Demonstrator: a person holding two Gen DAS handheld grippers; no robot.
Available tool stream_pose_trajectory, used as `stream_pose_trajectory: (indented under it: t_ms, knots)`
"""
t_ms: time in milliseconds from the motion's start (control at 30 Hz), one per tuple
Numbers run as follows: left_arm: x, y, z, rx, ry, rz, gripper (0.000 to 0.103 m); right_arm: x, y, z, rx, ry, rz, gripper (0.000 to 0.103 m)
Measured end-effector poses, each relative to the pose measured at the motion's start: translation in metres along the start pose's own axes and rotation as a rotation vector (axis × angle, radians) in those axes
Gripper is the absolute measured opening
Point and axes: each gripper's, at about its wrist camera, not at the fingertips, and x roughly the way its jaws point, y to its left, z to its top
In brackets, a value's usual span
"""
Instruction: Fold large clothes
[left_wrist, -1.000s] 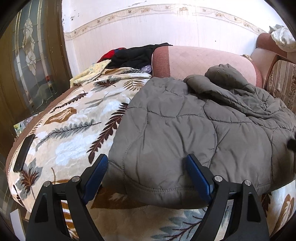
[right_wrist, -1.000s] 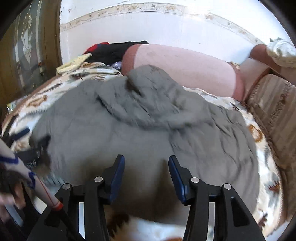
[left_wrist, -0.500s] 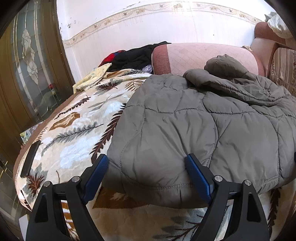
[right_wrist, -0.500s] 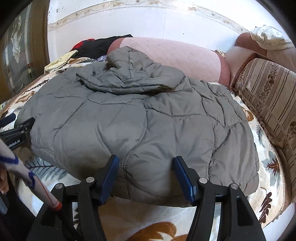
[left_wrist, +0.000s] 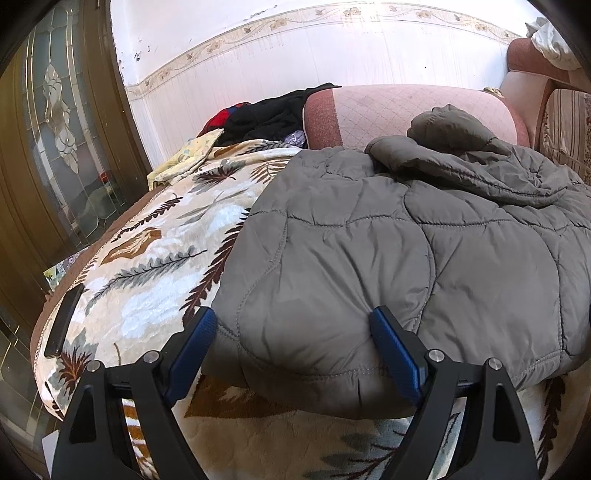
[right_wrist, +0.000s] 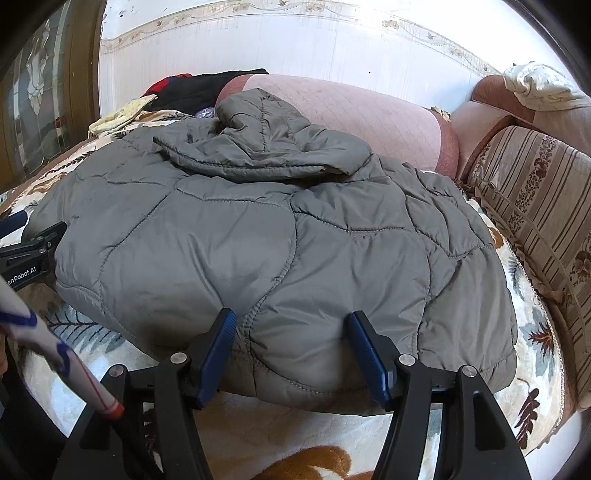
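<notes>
The grey quilted jacket lies folded on the leaf-print blanket, bare blanket along its near hem. My left gripper and right gripper tilt down, fingers spread, straddling that hem unclenched.

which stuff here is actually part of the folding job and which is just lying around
Part of the job:
- grey quilted jacket
- left gripper, jaws open at the jacket's near edge
- right gripper, jaws open at the near edge

Just lying about:
- black clothes
- yellow cloth
- pink bolster
- dark phone-like slab
</notes>
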Motion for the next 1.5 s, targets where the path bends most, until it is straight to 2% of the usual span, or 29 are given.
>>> stream_pose_trajectory:
  t_ms: [1133, 1500]
  knots:
    - [-0.001, -0.001, 0.001, 0.006, -0.008, 0.007, 0.085, -0.002, 0.002, -0.001, -0.012, -0.012, -0.016, 0.068]
    - [-0.017, 0.002, -0.002, -0.01, -0.012, -0.005, 0.085, -0.024, -0.005, 0.004, 0.04, -0.077, 0.001, 0.068]
